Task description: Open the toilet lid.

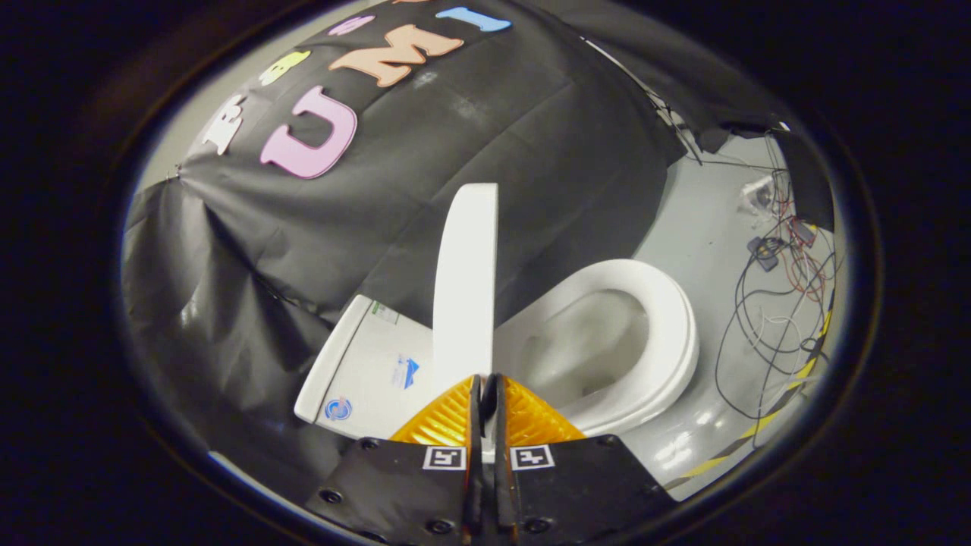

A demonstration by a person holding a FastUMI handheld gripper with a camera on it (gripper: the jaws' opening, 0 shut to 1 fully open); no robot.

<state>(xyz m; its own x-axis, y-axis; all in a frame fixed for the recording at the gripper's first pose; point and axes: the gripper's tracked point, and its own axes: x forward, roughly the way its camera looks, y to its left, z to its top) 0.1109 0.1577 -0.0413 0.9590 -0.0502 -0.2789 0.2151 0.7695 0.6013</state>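
Note:
The white toilet lid (464,280) is lifted off the seat and seen edge-on, rising straight ahead of my fingers. My gripper (486,381) is shut on the lid's near edge, with a thin strip of white showing between the two fingers. To the right of the lid lies the white seat ring (677,326) around the uncovered bowl (599,341). On the lid's other side is the white tank (364,364) with small stickers, against the black cloth wall.
Grey floor (698,220) surrounds the toilet. Loose cables and small electronic parts (781,296) lie on it beyond the seat. A yellow-and-black tape stripe (758,431) runs along the floor. Black cloth (250,288) hangs close behind the tank.

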